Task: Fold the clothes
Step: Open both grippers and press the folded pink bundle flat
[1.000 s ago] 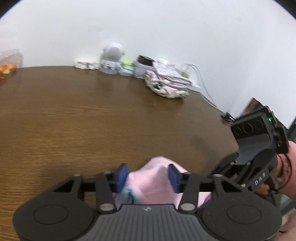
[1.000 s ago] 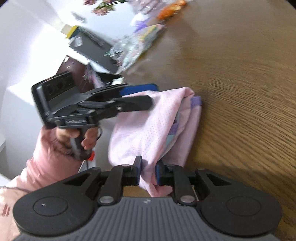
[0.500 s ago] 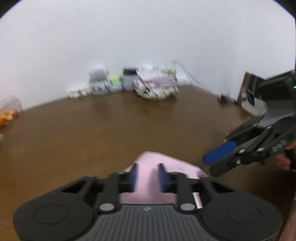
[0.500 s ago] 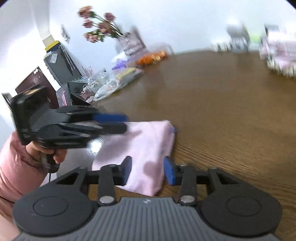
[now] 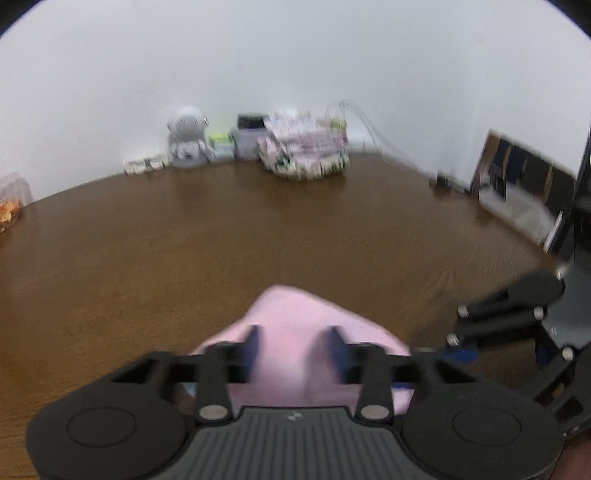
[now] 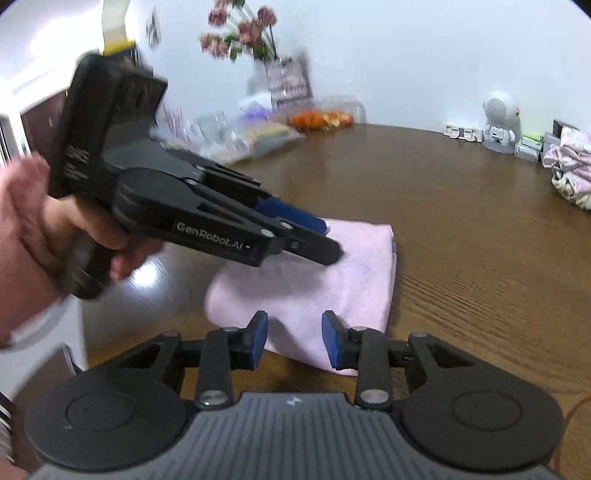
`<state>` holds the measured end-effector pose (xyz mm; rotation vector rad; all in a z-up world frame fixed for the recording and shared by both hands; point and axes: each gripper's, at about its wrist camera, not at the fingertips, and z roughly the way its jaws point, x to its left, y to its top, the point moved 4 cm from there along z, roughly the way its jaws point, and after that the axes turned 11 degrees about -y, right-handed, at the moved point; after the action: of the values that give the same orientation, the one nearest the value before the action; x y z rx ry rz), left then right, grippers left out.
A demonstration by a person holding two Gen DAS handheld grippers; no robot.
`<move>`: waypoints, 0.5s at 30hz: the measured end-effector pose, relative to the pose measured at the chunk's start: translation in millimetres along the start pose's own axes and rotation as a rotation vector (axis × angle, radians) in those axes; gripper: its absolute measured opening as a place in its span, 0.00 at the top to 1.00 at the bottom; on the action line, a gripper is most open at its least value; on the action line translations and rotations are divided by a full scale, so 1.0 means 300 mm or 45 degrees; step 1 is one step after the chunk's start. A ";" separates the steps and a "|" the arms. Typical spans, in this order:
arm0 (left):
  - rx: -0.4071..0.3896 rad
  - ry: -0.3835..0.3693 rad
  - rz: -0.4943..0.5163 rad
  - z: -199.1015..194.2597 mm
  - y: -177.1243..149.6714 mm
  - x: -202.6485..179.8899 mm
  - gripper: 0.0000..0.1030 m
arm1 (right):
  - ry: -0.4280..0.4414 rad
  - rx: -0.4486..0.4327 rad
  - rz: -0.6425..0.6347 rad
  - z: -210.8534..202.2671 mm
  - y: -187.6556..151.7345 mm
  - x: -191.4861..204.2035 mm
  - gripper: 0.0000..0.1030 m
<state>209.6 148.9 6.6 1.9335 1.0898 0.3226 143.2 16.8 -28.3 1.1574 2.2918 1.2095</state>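
A pink garment lies folded into a compact, roughly rectangular pad on the brown wooden desk, close to the near edge where the person stands; whether another fold is due or this one is complete, the pictures do not settle. The right gripper hovers over the pad's near end with its blue pads spread apart and nothing between them. The left gripper sits above the cloth with its pads likewise parted and empty; in the right wrist view it reaches across the pad's top at a slant, held in a hand. The main risk, as I judge it, is that either gripper snags the soft top layer while moving off or closing, which would drag the fold open or skew the pad; a pinch that takes only one layer would peel it instead of lifting the whole stack. The pad is also near the desk's near edge, so a sideways tug could slide it over. The two grippers are close together and could knock each other. Counted: one pink garment, two grippers, one hand in view. Along the far edge stand one white round-headed figure and one heap of patterned cloth, with small boxes too blurred to count. On the left side are one bunch of flowers and a packet of orange food.
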 end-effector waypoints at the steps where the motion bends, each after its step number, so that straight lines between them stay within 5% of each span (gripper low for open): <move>1: -0.016 0.011 -0.020 -0.006 0.008 0.012 0.32 | -0.005 -0.010 0.020 -0.016 0.000 -0.010 0.62; 6: 0.006 -0.038 -0.242 0.010 -0.002 0.125 0.29 | 0.048 0.052 0.212 -0.039 -0.030 -0.061 0.39; 10: 0.019 -0.096 -0.393 0.019 -0.038 0.199 0.29 | 0.125 0.122 0.353 -0.025 -0.060 -0.085 0.36; 15: 0.034 -0.078 -0.396 0.023 -0.071 0.202 0.31 | 0.122 0.155 0.412 0.018 -0.055 -0.080 0.34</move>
<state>236.8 198.1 -25.0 1.7505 1.3355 0.0769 152.9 -4.0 -47.1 1.5965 2.3392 1.2722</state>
